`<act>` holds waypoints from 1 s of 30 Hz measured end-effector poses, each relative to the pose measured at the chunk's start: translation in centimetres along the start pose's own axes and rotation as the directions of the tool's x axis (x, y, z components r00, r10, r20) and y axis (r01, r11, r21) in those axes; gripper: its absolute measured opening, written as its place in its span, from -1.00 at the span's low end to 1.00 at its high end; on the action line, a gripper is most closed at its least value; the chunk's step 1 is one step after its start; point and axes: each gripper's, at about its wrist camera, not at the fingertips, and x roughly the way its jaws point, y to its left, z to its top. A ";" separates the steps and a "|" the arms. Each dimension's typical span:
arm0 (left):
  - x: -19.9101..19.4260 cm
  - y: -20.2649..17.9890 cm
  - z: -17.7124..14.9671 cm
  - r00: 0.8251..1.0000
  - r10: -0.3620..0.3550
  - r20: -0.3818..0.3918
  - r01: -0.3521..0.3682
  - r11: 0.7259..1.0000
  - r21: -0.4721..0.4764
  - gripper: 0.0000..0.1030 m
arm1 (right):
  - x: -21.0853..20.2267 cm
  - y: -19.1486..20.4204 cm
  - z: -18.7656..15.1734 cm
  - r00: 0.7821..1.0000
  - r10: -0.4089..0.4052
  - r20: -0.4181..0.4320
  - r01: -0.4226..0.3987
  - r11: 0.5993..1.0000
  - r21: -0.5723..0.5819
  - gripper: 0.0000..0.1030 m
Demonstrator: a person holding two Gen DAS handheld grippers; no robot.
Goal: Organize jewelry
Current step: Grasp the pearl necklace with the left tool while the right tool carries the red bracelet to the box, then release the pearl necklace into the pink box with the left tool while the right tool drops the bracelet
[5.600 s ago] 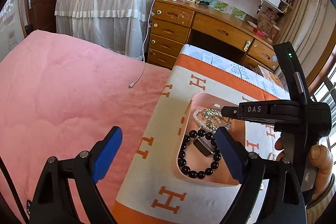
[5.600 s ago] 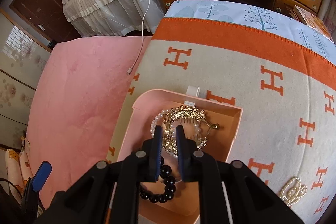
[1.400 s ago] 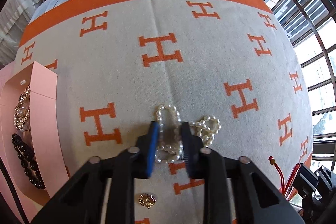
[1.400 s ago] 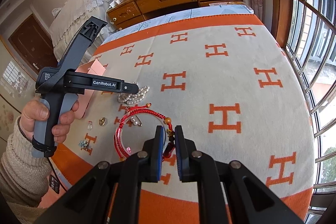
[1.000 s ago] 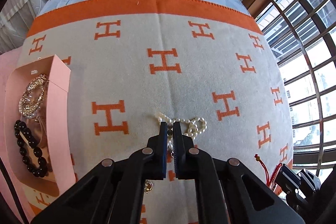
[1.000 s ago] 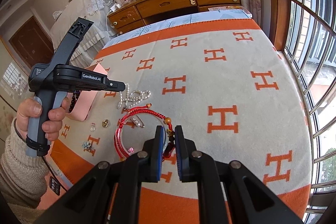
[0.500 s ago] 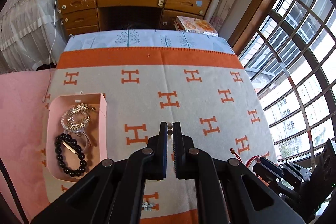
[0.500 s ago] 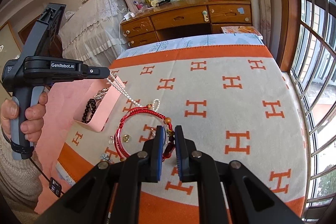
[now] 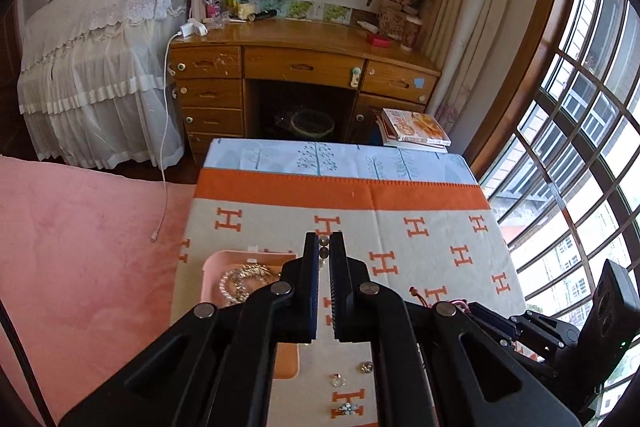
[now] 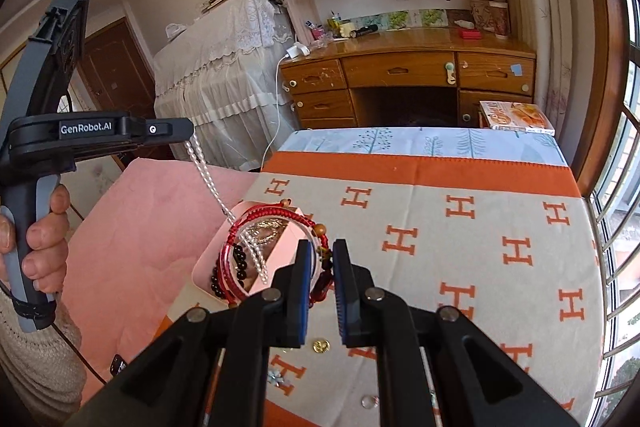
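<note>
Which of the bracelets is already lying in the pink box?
The black bead bracelet lies in the pink box. The red cord bracelet is pinched in the right gripper.

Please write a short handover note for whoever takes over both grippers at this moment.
Left gripper: shut on the pearl necklace, which hangs in the air.
Right gripper: shut on the red cord bracelet, also lifted.
Pink box sits at the blanket's left edge and already holds the black bead bracelet and a gold piece.
Left to do: put both held pieces in the box, then collect the small pieces near the front edge, such as the gold charm and the flower piece.
</note>
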 end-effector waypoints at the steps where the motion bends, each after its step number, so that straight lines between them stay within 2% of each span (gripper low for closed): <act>1: -0.4 0.8 0.3 1.000 0.006 0.010 -0.006 1.000 -0.009 -0.94 | 0.7 0.5 0.3 1.000 0.007 -0.009 -0.007 1.000 -0.003 -0.80; 5: -1.1 3.6 0.9 1.000 0.024 0.020 -0.023 0.999 -0.037 -0.94 | 3.2 2.3 0.9 0.999 0.023 -0.043 -0.023 1.000 -0.011 -0.80; 12: -0.2 7.0 -0.4 0.999 0.031 -0.016 -0.032 0.997 -0.067 -0.94 | 7.1 4.2 1.5 0.996 0.024 -0.091 -0.026 1.000 -0.014 -0.80; 22: -0.2 8.2 -3.3 0.999 0.012 -0.034 -0.013 0.999 -0.048 -0.94 | 11.9 6.0 1.8 0.986 0.000 -0.164 -0.001 1.000 -0.010 -0.80; 30: 3.7 9.1 -7.1 0.992 -0.008 -0.129 0.001 0.998 -0.059 -0.94 | 14.7 7.0 0.6 0.973 -0.015 -0.231 0.009 1.000 -0.027 -0.79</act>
